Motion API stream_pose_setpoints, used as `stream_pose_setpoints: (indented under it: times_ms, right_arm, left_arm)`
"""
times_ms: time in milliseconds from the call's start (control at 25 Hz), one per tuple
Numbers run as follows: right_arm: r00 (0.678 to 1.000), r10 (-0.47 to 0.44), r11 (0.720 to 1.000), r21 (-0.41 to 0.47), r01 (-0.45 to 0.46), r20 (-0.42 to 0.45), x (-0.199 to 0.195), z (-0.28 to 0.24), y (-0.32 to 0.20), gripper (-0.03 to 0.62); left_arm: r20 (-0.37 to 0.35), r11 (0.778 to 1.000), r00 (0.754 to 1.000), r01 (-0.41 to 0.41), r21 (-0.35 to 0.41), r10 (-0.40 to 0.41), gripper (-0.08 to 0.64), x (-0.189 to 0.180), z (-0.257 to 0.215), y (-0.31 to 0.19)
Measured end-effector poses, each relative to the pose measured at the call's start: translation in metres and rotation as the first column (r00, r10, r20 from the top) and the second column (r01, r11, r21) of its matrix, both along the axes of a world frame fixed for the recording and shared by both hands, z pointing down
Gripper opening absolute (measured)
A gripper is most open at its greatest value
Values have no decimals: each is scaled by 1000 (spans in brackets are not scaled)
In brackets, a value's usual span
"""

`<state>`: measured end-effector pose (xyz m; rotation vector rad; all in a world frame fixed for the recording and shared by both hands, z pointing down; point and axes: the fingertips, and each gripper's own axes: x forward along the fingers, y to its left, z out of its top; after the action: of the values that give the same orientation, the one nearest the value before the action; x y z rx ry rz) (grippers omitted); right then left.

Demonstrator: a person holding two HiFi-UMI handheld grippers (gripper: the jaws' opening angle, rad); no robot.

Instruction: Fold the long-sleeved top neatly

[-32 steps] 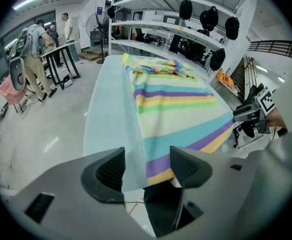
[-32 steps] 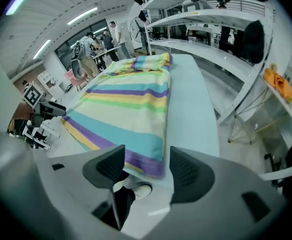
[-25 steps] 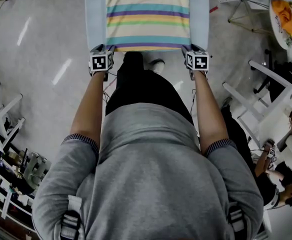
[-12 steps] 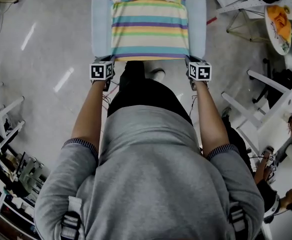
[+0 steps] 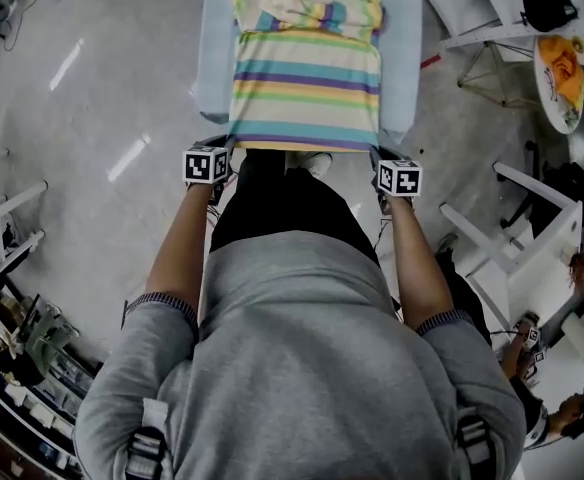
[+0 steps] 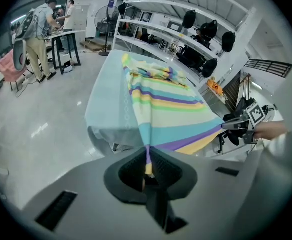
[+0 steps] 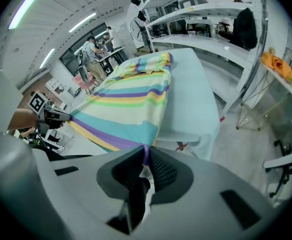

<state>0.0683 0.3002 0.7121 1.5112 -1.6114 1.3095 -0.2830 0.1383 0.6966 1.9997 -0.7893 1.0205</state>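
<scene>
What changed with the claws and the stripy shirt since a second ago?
Both claws have just been closing: the left claw and the right claw now each pinch a bottom corner of the striped top. They have lifted its hem taut off the near edge of the table. The rest of the top stayed flat.

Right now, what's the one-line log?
left gripper jaws: just closed on striped top hem | right gripper jaws: just closed on hem | striped top: on table
</scene>
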Motion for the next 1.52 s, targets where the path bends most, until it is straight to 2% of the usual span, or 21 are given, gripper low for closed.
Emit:
stream_pose_setpoints:
  times_ms: [320,760,1040,1200,1400,1520]
  right_arm:
    - [999,40,999,-4,-40,-7,-17,-3,24,41]
    - [992,122,992,15,-122,-41,-44,-13,65,41]
    - [987,157,987,30,-156,-31,-59,-11,92,40]
    - [985,168,985,48,-166,-40,-62,-32,94,38]
    - [985,174,982,78,-172,-20,-61,-55,85,38]
    - [985,170,982,89,-169,-3,-59,-69,74,38]
  left_arm:
    - [-3,1000,1000,-25,0,25,34,-17,-3,19]
    - [-65,997,995,-72,-20,71,34,-37,-6,52]
    - [-72,994,991,-110,-18,108,34,-51,-3,76]
    - [-86,995,991,-104,-5,103,34,-54,-20,76]
    - [-144,997,987,-70,14,71,35,-49,-50,61]
    - [-143,998,987,-69,10,70,35,-46,-62,50]
